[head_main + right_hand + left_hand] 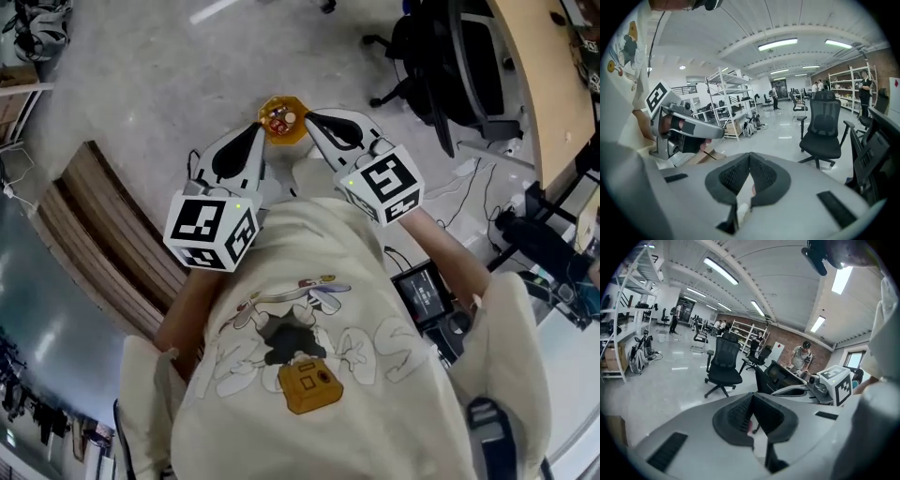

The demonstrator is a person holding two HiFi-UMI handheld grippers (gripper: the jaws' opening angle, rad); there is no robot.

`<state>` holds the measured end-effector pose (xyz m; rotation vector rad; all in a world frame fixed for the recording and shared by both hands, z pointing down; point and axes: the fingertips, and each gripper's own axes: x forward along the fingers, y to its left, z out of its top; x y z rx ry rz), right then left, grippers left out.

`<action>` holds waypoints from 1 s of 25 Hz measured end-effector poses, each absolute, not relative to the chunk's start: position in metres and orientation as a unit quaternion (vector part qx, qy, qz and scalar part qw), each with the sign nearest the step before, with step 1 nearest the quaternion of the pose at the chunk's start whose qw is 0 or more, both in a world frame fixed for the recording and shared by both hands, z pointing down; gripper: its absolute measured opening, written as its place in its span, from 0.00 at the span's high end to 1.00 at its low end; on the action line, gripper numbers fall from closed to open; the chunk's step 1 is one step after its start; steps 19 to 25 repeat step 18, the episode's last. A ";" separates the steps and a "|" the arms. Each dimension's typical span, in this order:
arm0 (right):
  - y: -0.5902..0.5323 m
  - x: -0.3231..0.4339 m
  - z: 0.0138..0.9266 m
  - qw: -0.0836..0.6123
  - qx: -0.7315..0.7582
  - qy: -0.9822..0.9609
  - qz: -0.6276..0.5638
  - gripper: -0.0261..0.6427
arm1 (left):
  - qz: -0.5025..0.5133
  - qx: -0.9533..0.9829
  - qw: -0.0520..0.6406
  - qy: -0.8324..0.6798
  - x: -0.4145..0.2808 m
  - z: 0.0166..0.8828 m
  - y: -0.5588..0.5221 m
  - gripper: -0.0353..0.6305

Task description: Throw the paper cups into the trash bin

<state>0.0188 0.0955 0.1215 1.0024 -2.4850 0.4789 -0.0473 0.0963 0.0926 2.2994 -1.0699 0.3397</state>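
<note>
Head view, read from left to right. Wooden slats [94,225] lie on the grey floor at the left. The left gripper [258,131] is held up before the person's chest. Its marker cube [212,230] is nearest the body, and its tip points forward and down. The jaws are closed tip to tip, with nothing between the pads. Between the two tips, on the floor well below, stands the orange octagonal trash bin [284,138]. It holds red and white contents too small to confirm as paper cups. The right gripper [308,117] mirrors the left, forearm bent and tip angled inward. Its jaws are pressed together and empty. Black office chairs [450,56] stand at the upper right. Each cube carries black-and-white square markers. The cream shirt [309,281] bears a cartoon figure and outlined letters that cannot be read.
</note>
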 end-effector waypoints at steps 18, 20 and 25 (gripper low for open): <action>0.073 0.034 0.106 0.208 0.389 -0.882 0.164 0.95 | 0.109 0.873 0.262 -0.396 -0.049 0.074 0.071 0.94; 0.073 0.034 0.106 0.208 0.389 -0.882 0.164 0.95 | 0.109 0.873 0.262 -0.396 -0.049 0.074 0.071 0.94; 0.073 0.034 0.106 0.208 0.389 -0.882 0.164 0.95 | 0.109 0.873 0.262 -0.396 -0.049 0.074 0.071 0.94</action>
